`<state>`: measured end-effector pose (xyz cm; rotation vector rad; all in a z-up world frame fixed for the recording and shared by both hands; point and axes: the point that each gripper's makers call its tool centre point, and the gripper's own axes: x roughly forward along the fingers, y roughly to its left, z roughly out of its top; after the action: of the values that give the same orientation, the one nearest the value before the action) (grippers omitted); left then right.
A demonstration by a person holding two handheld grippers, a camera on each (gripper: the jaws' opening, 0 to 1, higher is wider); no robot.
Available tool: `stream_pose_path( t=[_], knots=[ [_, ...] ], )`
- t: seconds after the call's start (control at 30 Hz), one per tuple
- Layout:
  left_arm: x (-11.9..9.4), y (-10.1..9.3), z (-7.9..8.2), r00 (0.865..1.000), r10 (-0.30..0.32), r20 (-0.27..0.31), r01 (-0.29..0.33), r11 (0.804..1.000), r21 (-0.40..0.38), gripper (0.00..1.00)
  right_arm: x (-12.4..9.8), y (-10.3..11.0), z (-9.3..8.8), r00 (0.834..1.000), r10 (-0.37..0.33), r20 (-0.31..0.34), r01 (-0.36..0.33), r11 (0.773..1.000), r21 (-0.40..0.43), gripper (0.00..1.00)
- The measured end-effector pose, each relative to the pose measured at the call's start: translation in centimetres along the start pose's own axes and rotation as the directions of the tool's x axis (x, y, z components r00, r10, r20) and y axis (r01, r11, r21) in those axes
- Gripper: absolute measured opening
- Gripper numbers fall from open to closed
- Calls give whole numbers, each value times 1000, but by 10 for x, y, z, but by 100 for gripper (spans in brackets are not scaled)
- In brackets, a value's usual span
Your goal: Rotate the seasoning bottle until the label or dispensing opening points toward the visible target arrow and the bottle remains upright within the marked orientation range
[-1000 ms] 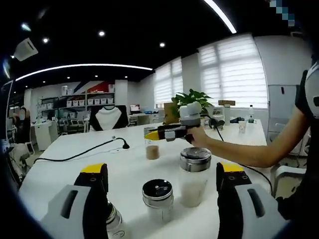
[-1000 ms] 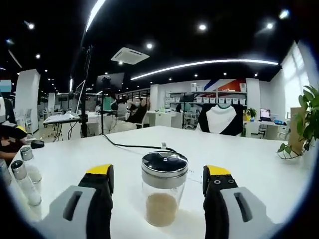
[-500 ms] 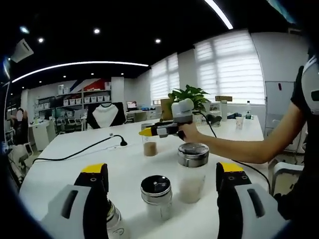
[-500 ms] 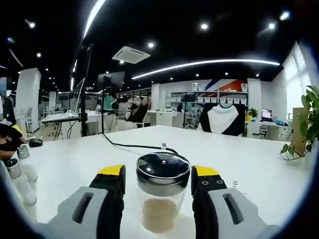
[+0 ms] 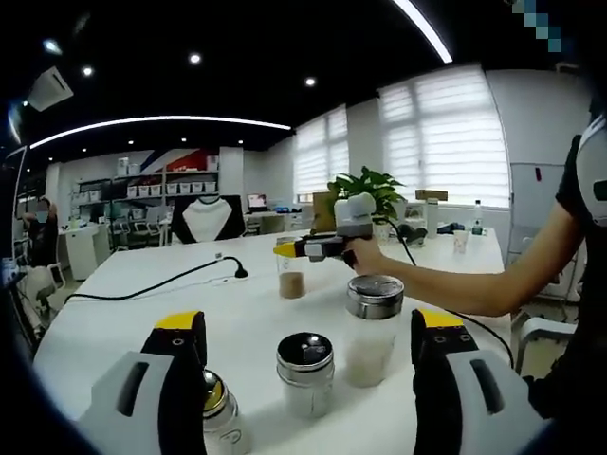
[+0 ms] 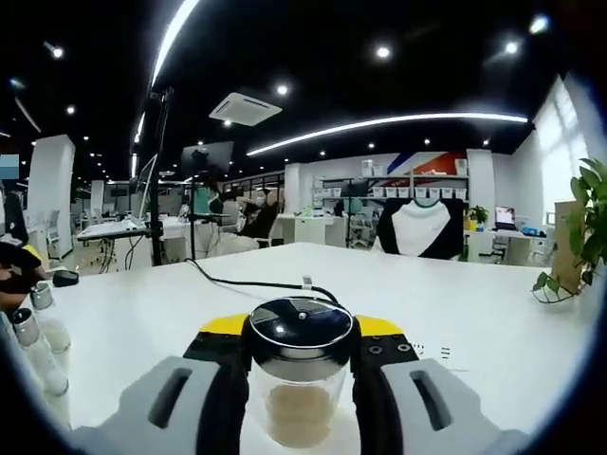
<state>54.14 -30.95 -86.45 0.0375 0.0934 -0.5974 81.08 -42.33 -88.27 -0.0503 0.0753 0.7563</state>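
Observation:
A glass seasoning jar (image 6: 302, 409) with a black and silver lid and brown powder inside stands upright on the white table (image 6: 455, 303). My right gripper (image 6: 302, 328) is shut on it just under the lid. In the left gripper view the same jar (image 5: 290, 278) stands far across the table, with the right gripper (image 5: 296, 250) on it and a person's arm behind. My left gripper (image 5: 308, 320) is open and holds nothing. Between and beyond its jaws stand a short black-lidded jar (image 5: 304, 372) and a taller silver-lidded jar (image 5: 372, 327).
Another bottle (image 5: 222, 409) stands against my left jaw. Two slim shakers (image 6: 40, 327) stand at the left of the right gripper view. A black cable (image 6: 248, 281) runs over the table, and a potted plant (image 5: 365, 187) stands behind.
My right gripper's jaws have gone from open around the seasoning jar to shut on it. The left gripper stays open, and its view has shifted only slightly.

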Motion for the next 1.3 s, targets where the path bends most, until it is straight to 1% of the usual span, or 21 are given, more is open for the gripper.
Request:
stream_pose_path(
  t=[0.1, 0.17, 0.23, 0.27, 0.33, 0.4, 0.5, 0.6, 0.83, 0.93, 0.97, 1.13, 1.3],
  knots=[
    [-1, 0, -1, 1000, 1, -3, -1, 1000, 1, 95, -1, 3, 1, 1000, 20, -1, -20, 999, -25, 38],
    [-2, 0, -1, 1000, 3, -2, -3, 1000, -1, 94, -3, 5, 2, 1000, 23, -10, -24, 997, -78, 37],
    [-2, 0, 0, 1000, 7, -1, -7, 1000, -3, 94, -7, 7, 4, 1000, 21, -8, -22, 995, -96, 37],
    [-2, 0, 0, 1000, 7, 0, -7, 1000, -5, 94, -9, 8, 6, 1000, 29, -2, -29, 996, -84, 37],
    [-2, 0, 0, 1000, 7, 1, -7, 1000, -7, 94, -13, 9, 12, 998, 53, 33, -52, 998, -17, 37],
    [-2, -1, 0, 1000, 6, -1, -6, 1000, -8, 94, -18, 7, 16, 997, 55, 51, -55, 998, 1, 37],
    [-1, -5, 0, 1000, 1, -1, -1, 1000, -3, 94, -26, 8, 20, 997, 57, 52, -57, 998, -9, 37],
    [-1, -9, 2, 1000, -6, 4, 6, 1000, 0, 94, -36, 7, 21, 998, 47, 42, -45, 998, -42, 37],
    [1, -21, 2, 1000, -28, 11, 28, 1000, -1, 94, -65, 10, 17, 998, 53, 36, -52, 998, -33, 37],
    [2, -26, 2, 999, -41, 9, 41, 999, 6, 94, -74, 11, 16, 998, 52, 38, -51, 998, -27, 37],
    [2, -29, 2, 999, -48, 9, 48, 999, 8, 94, -80, 13, 15, 998, 51, 40, -50, 998, -30, 37],
    [2, -38, 3, 997, -71, 12, 71, 997, 19, 93, -97, 20, 12, 998, 57, 36, -56, 998, -33, 37],
    [2, -49, 1, 996, -91, 8, 91, 996, 24, 93, -114, 28, 9, 997, 67, 39, -66, 997, -28, 37]
  ],
)
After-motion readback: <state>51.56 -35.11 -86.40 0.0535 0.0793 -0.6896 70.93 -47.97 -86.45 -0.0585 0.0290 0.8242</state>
